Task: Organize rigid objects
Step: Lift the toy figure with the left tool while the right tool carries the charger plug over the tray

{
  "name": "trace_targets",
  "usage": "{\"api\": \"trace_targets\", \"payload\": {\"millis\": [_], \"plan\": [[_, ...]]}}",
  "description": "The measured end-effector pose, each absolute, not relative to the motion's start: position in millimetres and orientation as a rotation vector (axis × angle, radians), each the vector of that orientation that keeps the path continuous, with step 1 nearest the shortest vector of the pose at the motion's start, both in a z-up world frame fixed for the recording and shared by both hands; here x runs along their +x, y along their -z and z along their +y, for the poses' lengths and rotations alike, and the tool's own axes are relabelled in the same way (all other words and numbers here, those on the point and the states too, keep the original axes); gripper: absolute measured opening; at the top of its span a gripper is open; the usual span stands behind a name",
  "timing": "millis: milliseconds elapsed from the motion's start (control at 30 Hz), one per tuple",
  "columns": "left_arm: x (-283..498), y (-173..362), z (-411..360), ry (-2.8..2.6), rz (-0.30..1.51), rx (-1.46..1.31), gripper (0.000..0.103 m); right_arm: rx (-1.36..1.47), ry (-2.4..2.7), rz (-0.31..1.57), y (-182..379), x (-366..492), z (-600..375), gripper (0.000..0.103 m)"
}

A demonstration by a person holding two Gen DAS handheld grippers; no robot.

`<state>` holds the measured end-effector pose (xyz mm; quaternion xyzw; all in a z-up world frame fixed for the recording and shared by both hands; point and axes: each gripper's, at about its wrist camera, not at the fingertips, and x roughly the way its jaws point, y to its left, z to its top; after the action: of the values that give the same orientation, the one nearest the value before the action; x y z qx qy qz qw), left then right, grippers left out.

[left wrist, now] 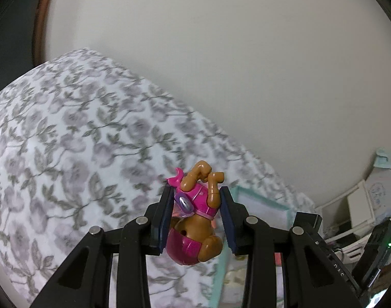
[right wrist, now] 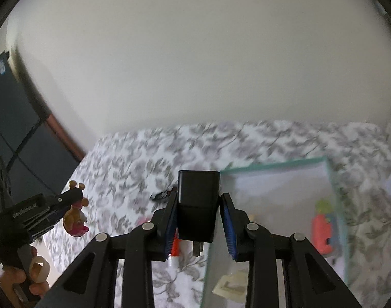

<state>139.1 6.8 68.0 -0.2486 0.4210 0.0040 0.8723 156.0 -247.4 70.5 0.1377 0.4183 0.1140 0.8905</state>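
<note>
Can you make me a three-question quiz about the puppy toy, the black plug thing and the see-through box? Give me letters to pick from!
1. Where is the brown plastic puppy figure in the pink outfit?
A. Between the fingers of the left gripper
B. Inside the clear box
C. Lying on the bedspread

2. What colour is the blocky plastic charger plug in the right gripper?
A. White
B. Black
C. Green

3. Which way up is the puppy figure?
A. Upright on its paws
B. Flat on its side
C. Upside down, legs pointing up

Answers:
1. A: the left wrist view shows the dark pads on either side of it, above the grey floral bedspread.
2. B: the right wrist view shows it all black, metal prongs at the near end.
3. C: its brown legs stick upward and its head hangs low.

The clear teal-rimmed box already holds an orange and green toy.
</note>
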Motion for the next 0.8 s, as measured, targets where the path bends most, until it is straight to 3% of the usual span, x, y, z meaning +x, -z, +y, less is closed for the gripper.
{"api": "trace_targets", "payload": {"millis": [367, 800], "plan": [[173, -61, -101, 0.179, 0.893, -0.377, 0.037, 0.383, -0.079, 0.812, -83, 154, -327, 0.034], [222, 29, -169, 0.298, 0.99, -0.271, 0.037, 0.365, 0.043, 0.924, -6, 206, -338, 0.034]]}}
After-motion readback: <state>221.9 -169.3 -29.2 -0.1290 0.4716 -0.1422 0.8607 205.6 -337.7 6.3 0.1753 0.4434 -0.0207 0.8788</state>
